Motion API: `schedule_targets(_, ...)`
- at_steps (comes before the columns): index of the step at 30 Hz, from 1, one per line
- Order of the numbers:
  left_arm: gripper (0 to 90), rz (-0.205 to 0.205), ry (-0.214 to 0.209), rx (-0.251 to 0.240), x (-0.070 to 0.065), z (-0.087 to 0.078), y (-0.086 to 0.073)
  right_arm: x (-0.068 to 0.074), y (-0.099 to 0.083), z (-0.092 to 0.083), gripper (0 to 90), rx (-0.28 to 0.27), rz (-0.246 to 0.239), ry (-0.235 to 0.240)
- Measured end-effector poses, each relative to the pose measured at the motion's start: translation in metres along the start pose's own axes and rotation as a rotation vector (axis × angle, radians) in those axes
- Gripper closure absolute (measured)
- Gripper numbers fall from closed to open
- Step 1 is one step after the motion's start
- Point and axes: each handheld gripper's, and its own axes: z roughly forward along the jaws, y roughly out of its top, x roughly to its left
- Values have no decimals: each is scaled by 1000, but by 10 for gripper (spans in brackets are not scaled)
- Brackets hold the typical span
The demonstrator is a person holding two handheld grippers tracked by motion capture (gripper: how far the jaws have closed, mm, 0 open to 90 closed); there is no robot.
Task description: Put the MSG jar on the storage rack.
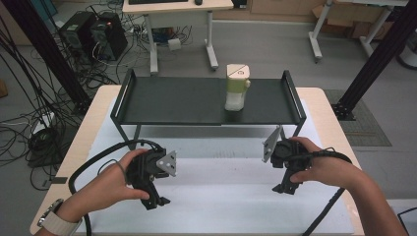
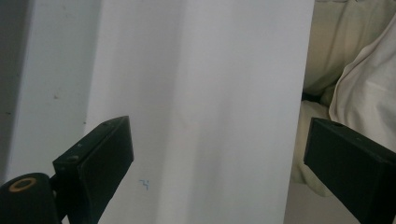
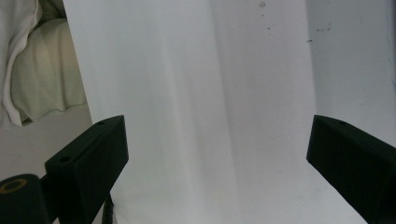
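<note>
White sheeting covers the counter, where the left gripper and right gripper rest near, jaws spread and empty, likely between grasps. The green-and-white container stands upright on the far black shelf, right of centre, well apart.

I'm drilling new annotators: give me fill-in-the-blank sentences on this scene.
1. The pale green-and-white jug stands on the black metal ____.
2. Both the left hand-held gripper and the right hand-held gripper have their jaws ____.
3. The white mat lies beneath both ____.

Missing: shelf; open; grippers
</note>
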Motion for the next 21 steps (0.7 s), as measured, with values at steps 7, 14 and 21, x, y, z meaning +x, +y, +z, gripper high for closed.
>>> schedule_targets(7,86,1,-2,2,1,0,0,0,2,2,56,3,0,5)
schedule_targets(14,86,-1,-2,-2,2,0,-1,0,3,3,57,4,-9,5)
schedule_targets(21,86,2,-5,-7,3,0,-1,3,2,1,57,-18,-13,4)
